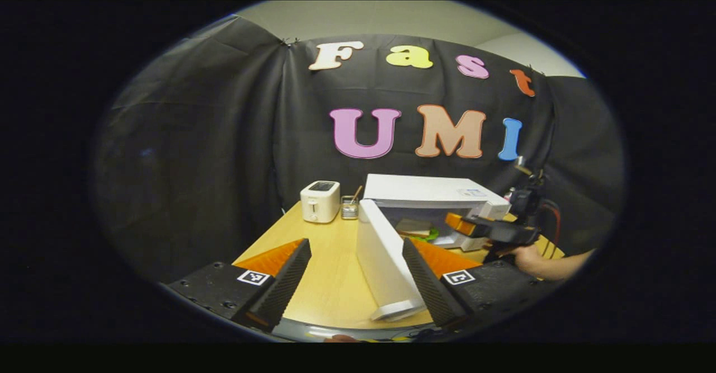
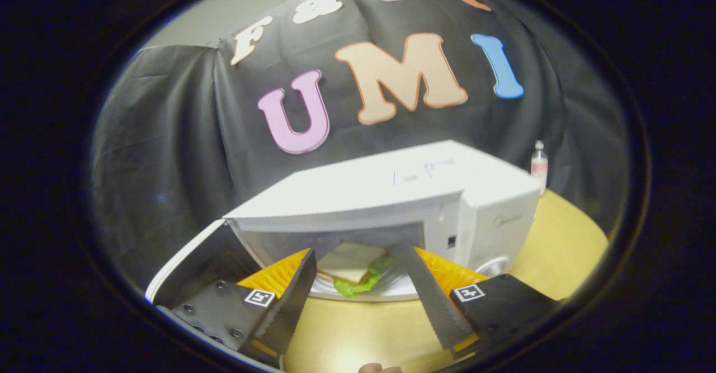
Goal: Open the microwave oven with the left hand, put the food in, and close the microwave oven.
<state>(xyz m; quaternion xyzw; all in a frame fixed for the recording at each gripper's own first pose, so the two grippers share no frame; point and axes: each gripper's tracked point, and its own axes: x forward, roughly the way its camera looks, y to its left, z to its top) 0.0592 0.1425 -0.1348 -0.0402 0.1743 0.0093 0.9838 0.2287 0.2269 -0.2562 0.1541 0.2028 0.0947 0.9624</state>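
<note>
The white microwave (image 1: 430,191) stands on the wooden table (image 1: 330,272) with its door (image 1: 383,255) swung wide open. My left gripper (image 1: 358,289) is open, and the door's free edge sits between its fingers, close to the right finger (image 1: 428,283). A sandwich (image 2: 352,269) with green lettuce lies on a white plate (image 2: 386,290) inside the microwave (image 2: 391,188). My right gripper (image 2: 361,300) is open just in front of the cavity, with nothing between its fingers. In the left gripper view the right gripper (image 1: 486,227) hovers at the oven's mouth, held by a hand (image 1: 531,258).
A white toaster (image 1: 320,201) and a small wire holder with a stick (image 1: 350,207) stand at the table's back left. A small bottle (image 2: 539,163) stands behind the microwave's right side. The open door (image 2: 190,267) juts out on the left in the right gripper view.
</note>
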